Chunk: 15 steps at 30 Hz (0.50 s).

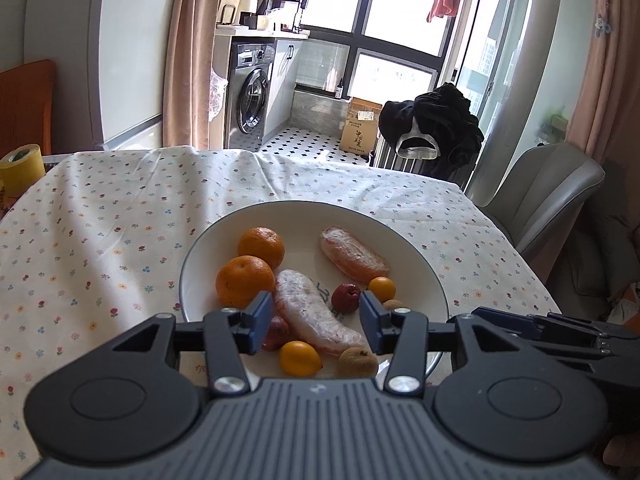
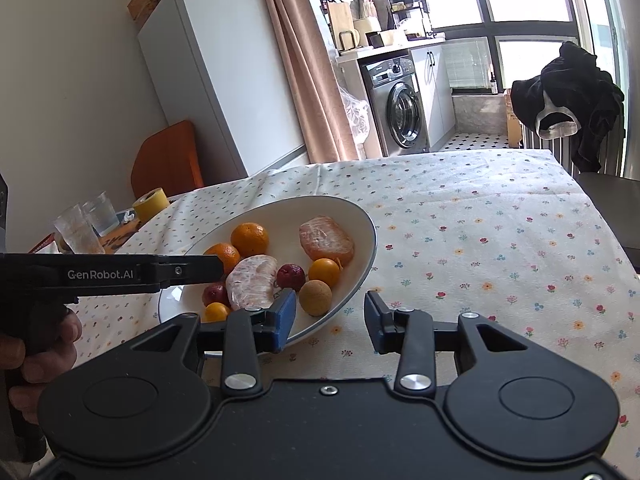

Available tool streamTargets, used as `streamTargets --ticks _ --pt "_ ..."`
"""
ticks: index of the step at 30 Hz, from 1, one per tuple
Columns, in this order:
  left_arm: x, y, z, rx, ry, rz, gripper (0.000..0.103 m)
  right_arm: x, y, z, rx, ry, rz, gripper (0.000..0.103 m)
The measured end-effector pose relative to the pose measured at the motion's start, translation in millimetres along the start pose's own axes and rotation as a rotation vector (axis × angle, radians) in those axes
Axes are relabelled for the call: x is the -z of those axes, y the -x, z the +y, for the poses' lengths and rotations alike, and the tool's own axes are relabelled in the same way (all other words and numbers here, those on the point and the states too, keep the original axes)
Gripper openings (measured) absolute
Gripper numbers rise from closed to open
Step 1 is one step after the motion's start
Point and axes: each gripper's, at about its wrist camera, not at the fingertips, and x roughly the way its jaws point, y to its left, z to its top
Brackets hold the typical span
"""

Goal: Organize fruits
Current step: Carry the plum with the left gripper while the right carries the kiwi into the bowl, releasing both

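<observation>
Fruit is all gathered on one white round ceramic plate with a dark rim, which sits on the near half of the table: two whole orange mandarins at the plate's left, two peeled pale-orange citrus segments in the middle and far right, two small dark red wrinkled fruits, two small yellow-orange kumquat-like fruits and two tan round longan-like fruits toward the near rim. No piece lies on the cloth and no second container is visible, so the sorting appears either complete or, if grouping by kind is wanted, only partly done, since the small fruits remain mixed. The left gripper hangs over the near part of the plate, fingers spread and holding nothing. The right gripper sits at the plate's near right edge, fingers likewise spread and empty, its left finger over the rim. The surface is a table under a white cloth printed with small flowers. A yellow tape roll and clear plastic cups stand at the far left. Beyond are a silver front-loading washing machine, a white refrigerator, pink curtains and large windows.
</observation>
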Motion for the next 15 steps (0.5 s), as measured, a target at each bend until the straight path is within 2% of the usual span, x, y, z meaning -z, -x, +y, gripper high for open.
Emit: streamTargets --ticks 6,9,11,12,15 --pt "3 14 4 -0.014 0.012 -0.008 0.054 0 11 9 0.006 0.012 -0.016 0.043" --pt "5 23 7 -0.029 0.022 -0.015 0.065 0 18 13 0.008 0.02 -0.025 0.05" --pt "6 29 9 -0.051 0.024 -0.018 0.08 1 22 17 0.009 0.028 -0.031 0.057" --pt "7 33 10 -0.057 0.021 -0.024 0.081 1 25 19 0.007 0.03 -0.036 0.06" --pt "9 43 13 -0.069 0.018 -0.034 0.086 1 32 22 0.007 0.019 -0.055 0.081"
